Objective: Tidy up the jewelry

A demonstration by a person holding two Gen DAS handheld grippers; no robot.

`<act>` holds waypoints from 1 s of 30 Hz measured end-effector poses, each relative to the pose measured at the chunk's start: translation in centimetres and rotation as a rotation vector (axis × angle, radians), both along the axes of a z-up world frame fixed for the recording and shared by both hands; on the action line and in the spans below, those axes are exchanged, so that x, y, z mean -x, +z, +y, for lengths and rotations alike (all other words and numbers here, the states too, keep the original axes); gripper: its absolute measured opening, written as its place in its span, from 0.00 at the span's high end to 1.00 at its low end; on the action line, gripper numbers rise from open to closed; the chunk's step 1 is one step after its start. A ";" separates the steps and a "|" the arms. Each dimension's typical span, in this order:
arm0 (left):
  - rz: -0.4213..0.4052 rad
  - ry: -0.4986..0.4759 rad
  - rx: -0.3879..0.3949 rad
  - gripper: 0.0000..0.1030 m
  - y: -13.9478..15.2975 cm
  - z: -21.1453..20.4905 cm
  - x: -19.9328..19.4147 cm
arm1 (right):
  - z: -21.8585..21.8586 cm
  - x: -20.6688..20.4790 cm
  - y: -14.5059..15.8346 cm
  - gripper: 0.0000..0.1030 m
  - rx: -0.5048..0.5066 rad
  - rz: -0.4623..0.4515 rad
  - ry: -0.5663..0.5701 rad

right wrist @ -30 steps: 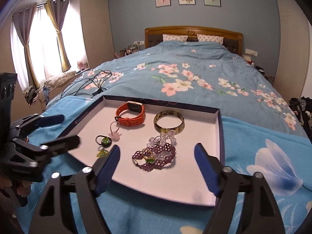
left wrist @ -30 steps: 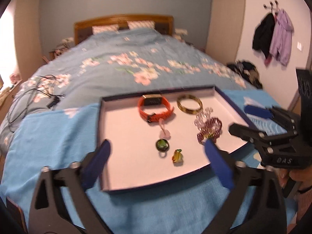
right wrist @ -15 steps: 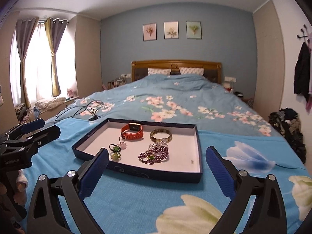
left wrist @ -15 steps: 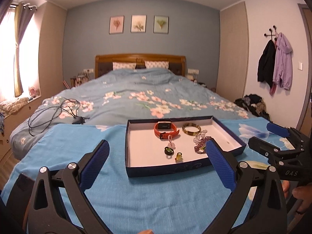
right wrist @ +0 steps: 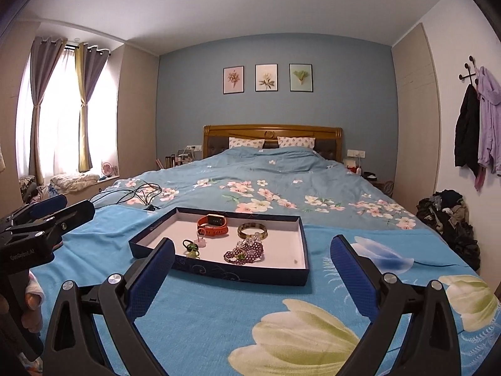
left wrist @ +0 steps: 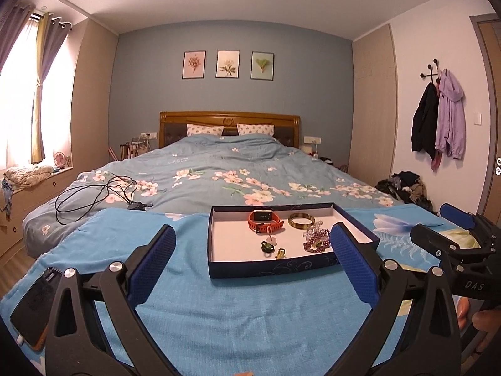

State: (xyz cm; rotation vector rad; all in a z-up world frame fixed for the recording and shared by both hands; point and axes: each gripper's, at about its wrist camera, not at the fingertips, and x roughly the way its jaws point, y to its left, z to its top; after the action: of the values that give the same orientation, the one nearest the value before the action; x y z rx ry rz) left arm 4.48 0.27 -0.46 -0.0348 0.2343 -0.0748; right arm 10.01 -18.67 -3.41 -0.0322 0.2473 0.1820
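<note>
A shallow dark blue tray (left wrist: pixel 281 268) (right wrist: pixel 238 274) with a white floor lies on a blue cloth at the foot of the bed. In it are an orange watch (left wrist: pixel 265 221) (right wrist: pixel 213 225), a gold bangle (left wrist: pixel 301 221) (right wrist: pixel 252 230), a purple bead bracelet (left wrist: pixel 317 244) (right wrist: pixel 243 254), a green ring (left wrist: pixel 266 246) (right wrist: pixel 189 245), a pink pendant (left wrist: pixel 271 238) and a small yellow-green charm (left wrist: pixel 281 253). My left gripper (left wrist: pixel 252 261) stands open, well short of the tray. My right gripper (right wrist: pixel 252 271) is also open and empty, back from the tray's near wall.
A phone (left wrist: pixel 37 305) lies on the cloth at the near left. Black cables (left wrist: pixel 100 195) sprawl on the floral duvet beyond. A pile of clothes (right wrist: pixel 447 219) sits on the floor at right. A hand (left wrist: pixel 483 319) holds the right gripper's handle.
Both grippers have pulled back from above the tray and tipped up toward level, so the tray now looks smaller and farther. The jewelry lies as before.
</note>
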 end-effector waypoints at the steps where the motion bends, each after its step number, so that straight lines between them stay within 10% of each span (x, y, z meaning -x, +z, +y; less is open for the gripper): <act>1: -0.001 0.001 0.001 0.05 0.0 0.0 0.2 | 0.1 0.1 0.0 0.07 -0.001 -0.001 -0.001; 30: -0.004 -0.006 0.023 0.05 -0.3 0.1 1.5 | 0.3 1.5 0.0 0.07 -0.030 -0.048 0.010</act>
State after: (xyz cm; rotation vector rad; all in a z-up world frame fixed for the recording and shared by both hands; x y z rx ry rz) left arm 2.99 0.35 -0.76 -0.0564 0.2297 -0.0840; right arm 8.54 -18.35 -3.44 -0.0079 0.1966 0.1943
